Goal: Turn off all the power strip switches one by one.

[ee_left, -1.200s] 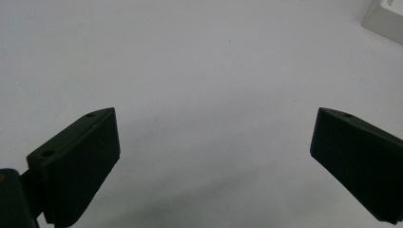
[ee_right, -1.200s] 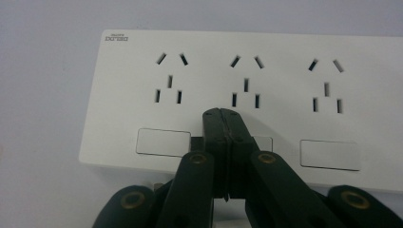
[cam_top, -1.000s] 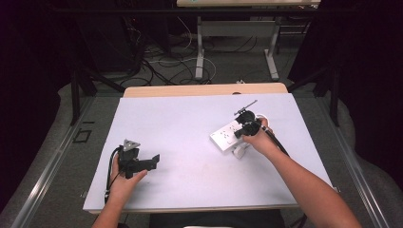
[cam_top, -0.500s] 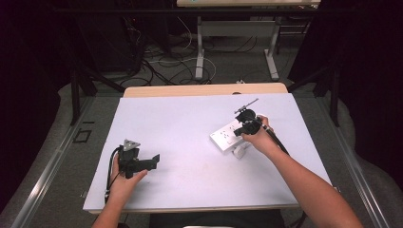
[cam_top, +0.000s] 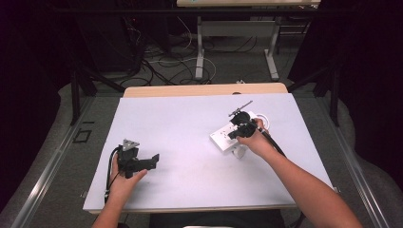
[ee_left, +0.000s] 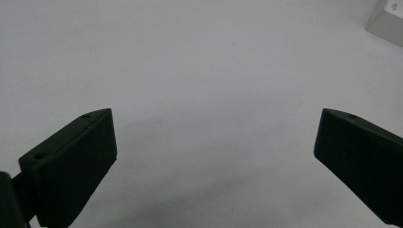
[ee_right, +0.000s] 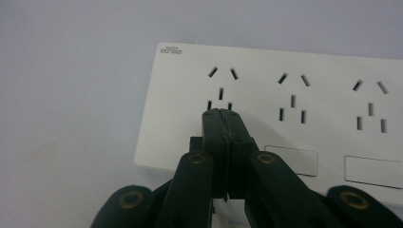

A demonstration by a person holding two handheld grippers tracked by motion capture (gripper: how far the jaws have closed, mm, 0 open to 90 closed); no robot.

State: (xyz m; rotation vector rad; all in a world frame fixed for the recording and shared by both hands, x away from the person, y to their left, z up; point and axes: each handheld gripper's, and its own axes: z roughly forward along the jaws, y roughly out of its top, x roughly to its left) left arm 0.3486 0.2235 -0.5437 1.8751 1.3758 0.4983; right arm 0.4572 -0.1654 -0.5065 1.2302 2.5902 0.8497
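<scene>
Right gripper [ee_right: 223,114]: jaws pressed together, tips on power strip [ee_right: 294,104] switch row; press straight down, steady. Left gripper [ee_left: 214,142]: jaws spread, idle.

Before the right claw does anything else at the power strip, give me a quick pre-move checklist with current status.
1. Right claw shut, nothing between the jaws: ok, they meet tip to tip.
2. Right claw tips over the power strip, at the end socket's lower slots: ok. Whether they press on it: cannot tell.
3. Power strip flat on the table, socket face up: ok.
4. Sockets free of plugs: ok for the three sockets seen in the right gripper view.
5. Left claw open and empty, above bare table, apart from the strip: ok.
6. Strip's cable clear of the right hand: cannot tell, it runs close behind the hand.
</scene>
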